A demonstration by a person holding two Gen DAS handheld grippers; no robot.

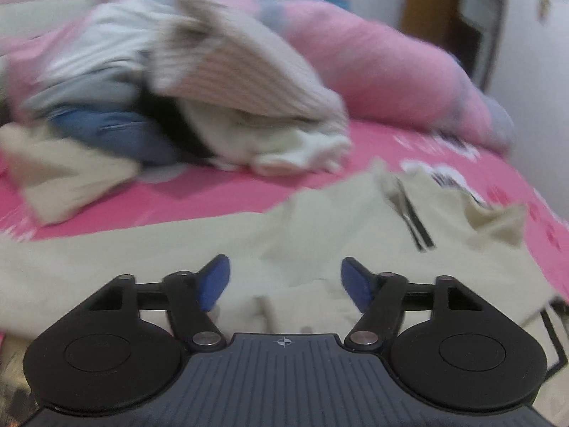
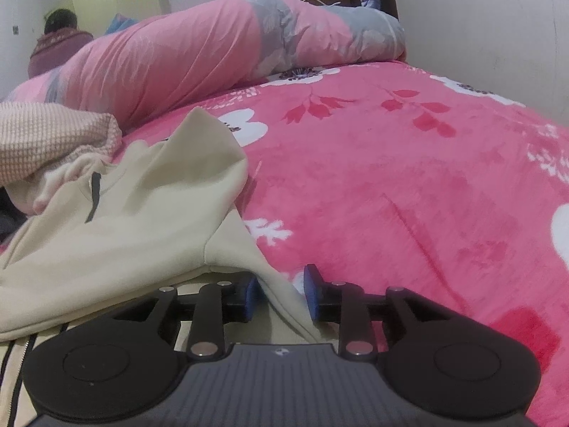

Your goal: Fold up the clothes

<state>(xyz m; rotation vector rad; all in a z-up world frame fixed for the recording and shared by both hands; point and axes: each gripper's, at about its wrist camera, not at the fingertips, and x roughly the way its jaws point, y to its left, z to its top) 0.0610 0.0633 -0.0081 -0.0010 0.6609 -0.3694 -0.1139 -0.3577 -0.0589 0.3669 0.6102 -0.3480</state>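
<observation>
The left gripper hangs over the cream garment, jaws released and empty. The right gripper has jaws apart, astride the garment's right edge, pads not pressing. Far left on the pink bed lies a clothes pile.

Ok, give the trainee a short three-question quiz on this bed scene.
1. True or false: the left gripper has its jaws clamped on the cream hoodie.
2. What lies between the right gripper's jaws? A) blue jeans B) an edge of the cream hoodie C) the rolled pink quilt
3. Fill in: the bed cover is pink with white ____.

Key:
1. False; its jaws stand apart, above the fabric.
2. B; the pads are not pressing on it.
3. Flowers.
</observation>
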